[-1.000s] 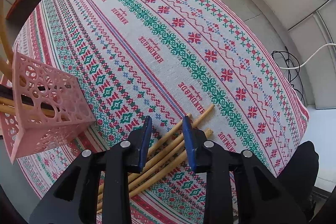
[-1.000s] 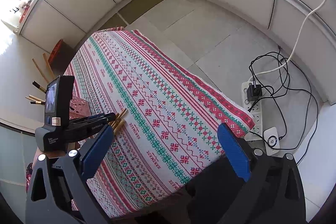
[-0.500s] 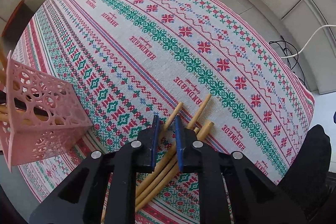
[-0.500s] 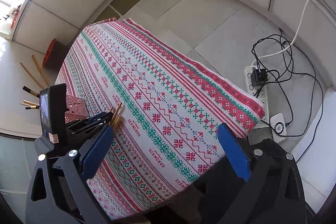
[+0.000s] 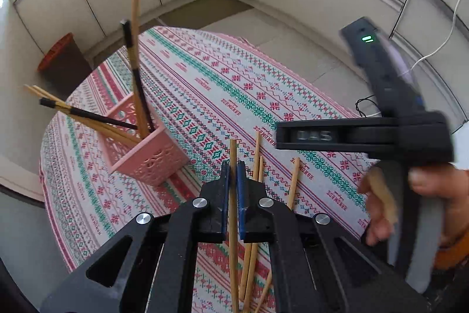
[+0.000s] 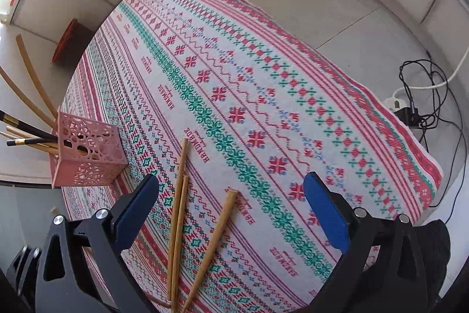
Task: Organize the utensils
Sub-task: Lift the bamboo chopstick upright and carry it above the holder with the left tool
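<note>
While my left tool [image 5: 231, 178] clamps one chopstick [image 5: 233, 213], my right tool [image 6: 231, 204] gapes; the pink basket [image 6: 88, 157] at nine o'clock holds several chopsticks [image 6: 26, 134].

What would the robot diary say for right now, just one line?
left gripper: shut on one wooden chopstick | right gripper: open, empty, above loose chopsticks | pink holder: chopsticks inside

The right claw's body [image 5: 390, 119] is motion-blurred; loose chopsticks [image 6: 176, 239] run off the bottom edge.
</note>
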A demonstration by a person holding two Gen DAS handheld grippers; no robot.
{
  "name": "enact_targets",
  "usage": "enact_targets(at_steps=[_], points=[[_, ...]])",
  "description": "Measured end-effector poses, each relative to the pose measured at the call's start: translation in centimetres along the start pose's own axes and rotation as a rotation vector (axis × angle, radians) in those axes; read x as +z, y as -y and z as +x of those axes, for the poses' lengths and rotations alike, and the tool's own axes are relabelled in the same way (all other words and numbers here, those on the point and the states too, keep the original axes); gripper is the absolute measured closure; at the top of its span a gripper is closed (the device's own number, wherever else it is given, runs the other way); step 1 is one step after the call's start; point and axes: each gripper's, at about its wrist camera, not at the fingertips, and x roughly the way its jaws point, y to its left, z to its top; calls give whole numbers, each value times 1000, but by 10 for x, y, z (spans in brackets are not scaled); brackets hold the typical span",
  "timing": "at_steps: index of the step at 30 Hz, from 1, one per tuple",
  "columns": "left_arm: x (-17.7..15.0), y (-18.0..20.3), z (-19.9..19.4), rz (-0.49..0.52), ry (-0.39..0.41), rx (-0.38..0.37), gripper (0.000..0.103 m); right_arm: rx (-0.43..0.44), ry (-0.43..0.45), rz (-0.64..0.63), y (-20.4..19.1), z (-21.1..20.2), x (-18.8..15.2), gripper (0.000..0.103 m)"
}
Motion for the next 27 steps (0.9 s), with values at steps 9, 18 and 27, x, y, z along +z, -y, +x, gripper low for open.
enact_targets(at_steps=[9, 18, 27], points=[[-17, -14, -77, -24, 161, 27, 99, -141, -19, -61, -45, 44, 7, 26], [-24, -28, -109, -62, 232, 44, 99, -126, 34, 2, -63, 50, 10, 97], [-26, -36, -116, -108, 249, 45, 99, 78, 124, 9, -50, -10, -2, 98]])
